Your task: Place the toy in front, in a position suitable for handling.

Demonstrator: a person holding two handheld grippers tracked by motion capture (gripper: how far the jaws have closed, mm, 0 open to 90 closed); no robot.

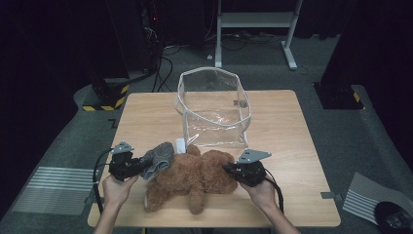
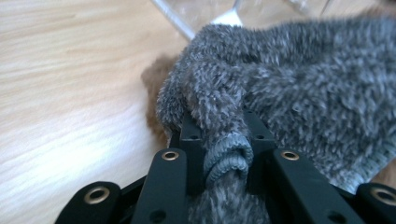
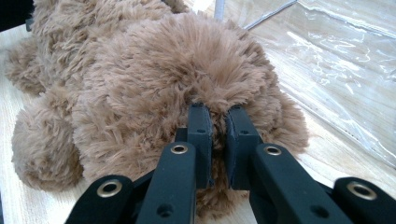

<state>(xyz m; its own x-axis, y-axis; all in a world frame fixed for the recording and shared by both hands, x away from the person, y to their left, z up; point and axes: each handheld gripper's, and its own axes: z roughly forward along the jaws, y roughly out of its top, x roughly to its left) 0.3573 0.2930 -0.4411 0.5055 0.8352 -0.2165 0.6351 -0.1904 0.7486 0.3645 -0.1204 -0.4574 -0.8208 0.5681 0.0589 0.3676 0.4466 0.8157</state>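
Jaws clamp on both sides of the work: the left gripper (image 1: 139, 165), at lower left of the high view, pinches a fold of a grey fuzzy sock (image 1: 159, 158), while the right gripper (image 1: 230, 169), at lower centre-right, bites into the plush of a brown teddy bear (image 1: 195, 176). In the left gripper view the sock (image 2: 299, 93) bunches between the black jaws, its ribbed cuff squeezed in the gap. In the right gripper view the jaws stand nearly closed, with brown fur (image 3: 177, 79) pressed between them.

Bear and sock lie on the wooden table (image 1: 292, 146), in the lower middle of the high view, the sock resting against the bear's upper left side. Just above them stands a clear plastic bag (image 1: 214, 109), mouth open, apparently empty. Judging by this layout, the packing has barely begun: both items are gripped, neither is lifted nor inside the bag.

Much stays unclear. The bear's face cannot be made out. Whether the sock sits on a limb or merely lies over it is hard to tell. The bag's near wall blends into the tabletop, and the room behind falls into darkness.
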